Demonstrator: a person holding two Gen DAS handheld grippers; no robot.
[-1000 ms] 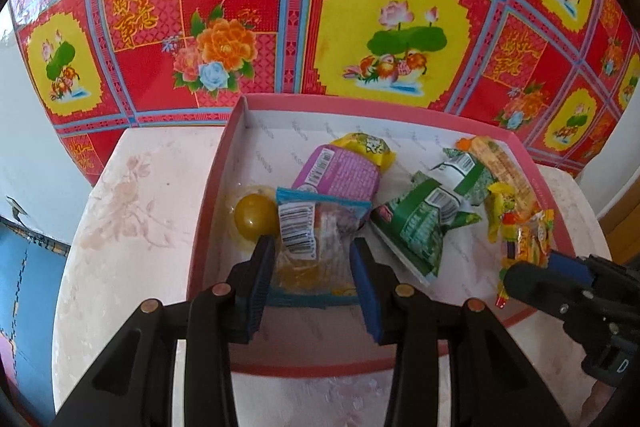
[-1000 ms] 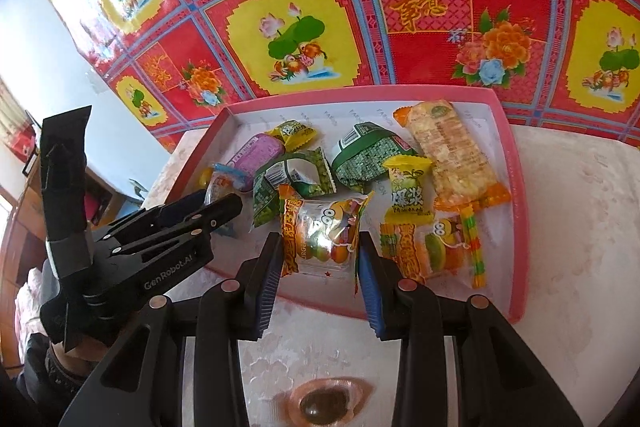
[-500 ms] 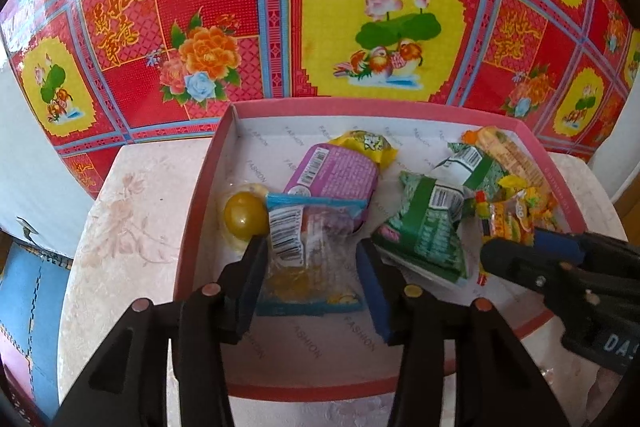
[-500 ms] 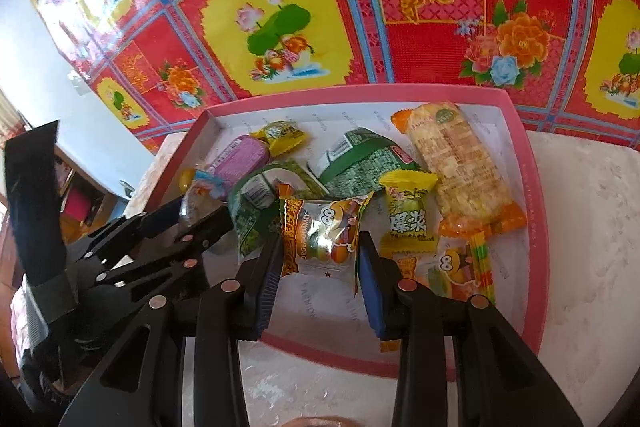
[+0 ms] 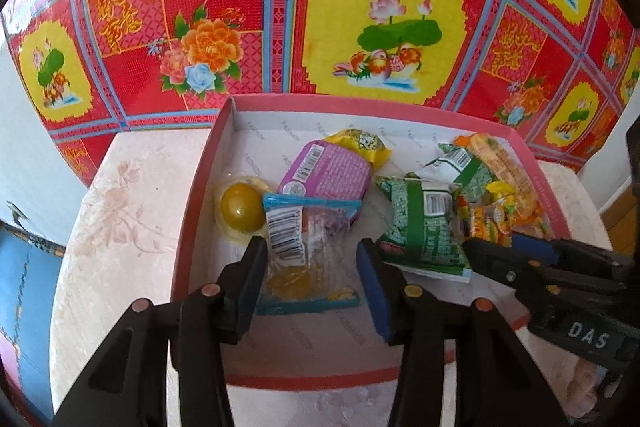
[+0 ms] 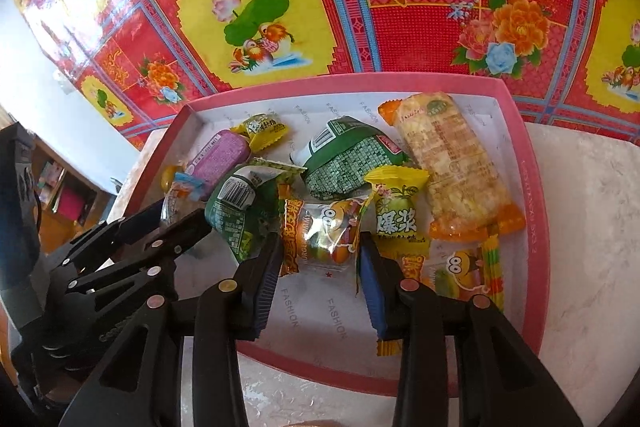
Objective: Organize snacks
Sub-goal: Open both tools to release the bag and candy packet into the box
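snacks (image 6: 348,163) are lying in the pink box (image 6: 536,227) on the desk (image 5: 120,227). left hand-held gripper (image 5: 312,263) is loosening around the clear packet (image 5: 308,251) at 6 o'clock; right hand-held gripper (image 6: 320,259) is likewise opening around the gummy packet (image 6: 320,239). both packets are being released; next, lifting clear.

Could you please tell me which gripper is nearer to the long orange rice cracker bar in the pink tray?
Right. The right gripper sits a couple of snacks from the rice cracker bar; the left gripper works at the tray's far side.

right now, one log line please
left gripper: jaws just opening, clear packet between | right gripper: jaws just opening, gummy packet between
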